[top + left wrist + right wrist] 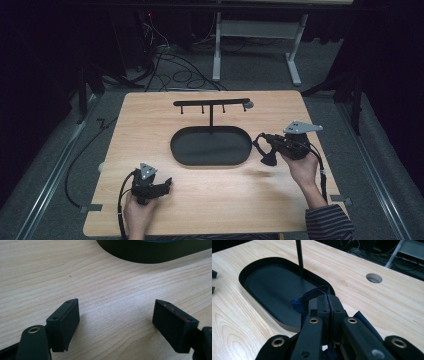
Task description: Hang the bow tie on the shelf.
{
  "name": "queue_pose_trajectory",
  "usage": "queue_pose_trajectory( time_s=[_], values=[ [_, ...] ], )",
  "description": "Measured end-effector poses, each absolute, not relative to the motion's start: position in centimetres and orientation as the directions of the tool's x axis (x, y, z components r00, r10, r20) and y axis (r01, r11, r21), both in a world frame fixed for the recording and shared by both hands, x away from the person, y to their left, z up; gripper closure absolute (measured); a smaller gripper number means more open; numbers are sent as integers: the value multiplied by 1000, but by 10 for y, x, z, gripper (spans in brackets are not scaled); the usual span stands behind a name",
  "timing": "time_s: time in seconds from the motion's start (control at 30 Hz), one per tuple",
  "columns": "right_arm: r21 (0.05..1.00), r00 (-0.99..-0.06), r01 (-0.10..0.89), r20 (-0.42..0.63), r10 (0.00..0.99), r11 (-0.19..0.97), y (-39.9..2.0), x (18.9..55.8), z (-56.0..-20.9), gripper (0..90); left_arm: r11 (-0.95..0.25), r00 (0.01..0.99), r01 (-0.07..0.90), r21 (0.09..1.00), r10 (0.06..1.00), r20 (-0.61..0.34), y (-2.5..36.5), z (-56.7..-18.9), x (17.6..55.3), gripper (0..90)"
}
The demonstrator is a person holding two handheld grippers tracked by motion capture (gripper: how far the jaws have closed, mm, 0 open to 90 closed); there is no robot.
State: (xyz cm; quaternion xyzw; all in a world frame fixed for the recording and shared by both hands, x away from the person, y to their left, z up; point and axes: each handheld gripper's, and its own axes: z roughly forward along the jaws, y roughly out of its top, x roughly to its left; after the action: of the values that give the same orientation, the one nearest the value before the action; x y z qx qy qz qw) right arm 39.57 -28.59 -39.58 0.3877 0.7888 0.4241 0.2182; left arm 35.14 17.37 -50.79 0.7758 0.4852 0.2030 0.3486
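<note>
at the table's right edge, your right gripper (267,150) is clamped on a dark blue strap (312,296), jaws pressed together with the fabric pinched between them; in the right gripper view a loop of it rises past the jaw tips and a second fold shows to the right of the jaws; the strap hangs just beside the right end of the black oval tray (186,152), which sits mid-table with a hook stand (211,104) rising from its far rim; the stand's crossbar carries several small pegs, all bare; near the front left corner your left gripper (162,186) rests low over the bare wood, jaws spread wide and holding nothing, the tray's wall showing beyond them in the left gripper view; the strap looks light, soft and limp, so it will likely droop and swing rather than keep its shape, and nothing about it seems fragile; your present grip lies close under the loop, which seems the sensible place if the loop is meant for a peg, since it keeps the loop open and upright; a hold lower down would probably let it flop shut; how long the strap is below the jaws cannot be told.
</note>
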Motion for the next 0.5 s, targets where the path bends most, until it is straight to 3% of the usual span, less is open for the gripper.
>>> queue_pose_trajectory(
  time_s=[0.5],
  values=[
    [846, -625, 400, -29, 780, 352, -274, 405, -380, 900, -286, 447, 611, 738, 894, -23, 174, -508, 351, 220]
  ],
)
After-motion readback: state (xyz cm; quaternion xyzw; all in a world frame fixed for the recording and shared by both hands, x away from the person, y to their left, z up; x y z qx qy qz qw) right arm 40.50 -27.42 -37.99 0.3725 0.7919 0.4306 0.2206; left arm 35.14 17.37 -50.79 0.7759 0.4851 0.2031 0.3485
